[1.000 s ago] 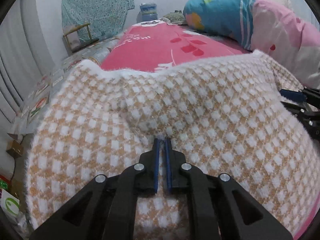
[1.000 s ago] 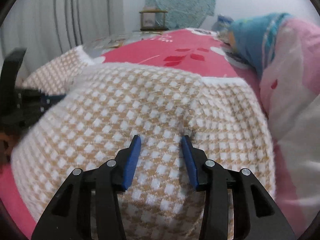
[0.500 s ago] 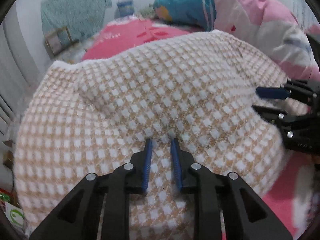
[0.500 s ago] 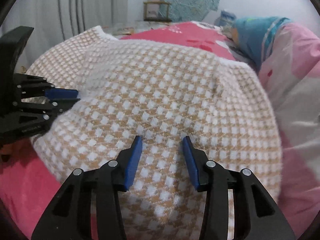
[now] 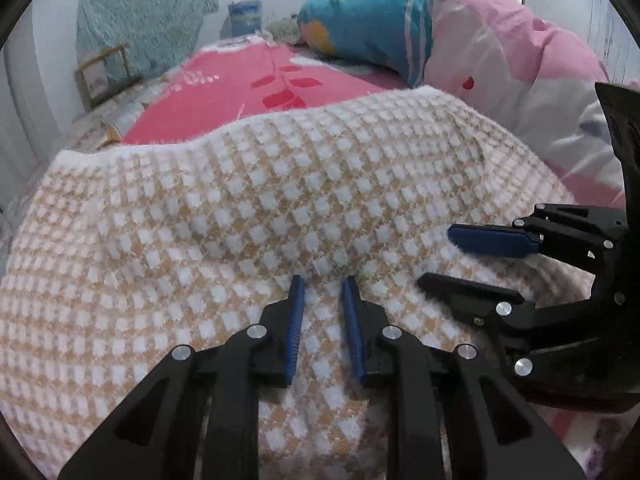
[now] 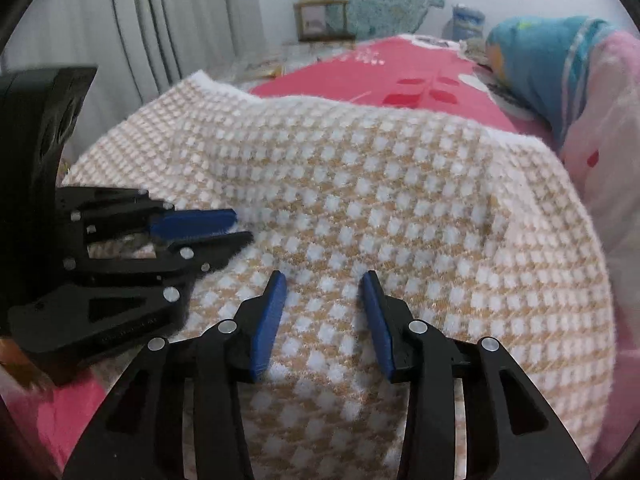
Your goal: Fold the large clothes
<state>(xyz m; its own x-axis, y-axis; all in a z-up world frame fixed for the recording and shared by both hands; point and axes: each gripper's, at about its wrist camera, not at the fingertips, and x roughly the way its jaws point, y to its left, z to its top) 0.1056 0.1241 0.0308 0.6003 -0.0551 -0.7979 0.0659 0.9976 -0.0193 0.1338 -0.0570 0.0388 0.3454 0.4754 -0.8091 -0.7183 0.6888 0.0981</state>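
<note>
Both grippers, left gripper (image 5: 322,280) and right gripper (image 6: 324,276), hover over the checked sweater (image 5: 248,208), jaws parted, empty; between folds, you must next grip an edge.

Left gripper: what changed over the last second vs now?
The left gripper let go: its fingers, pinched together on the checked garment a second ago, have been opening and now stand apart over it, holding nothing. The right gripper has come in beside it. Garment still on the bed; right gripper open as before.
</note>
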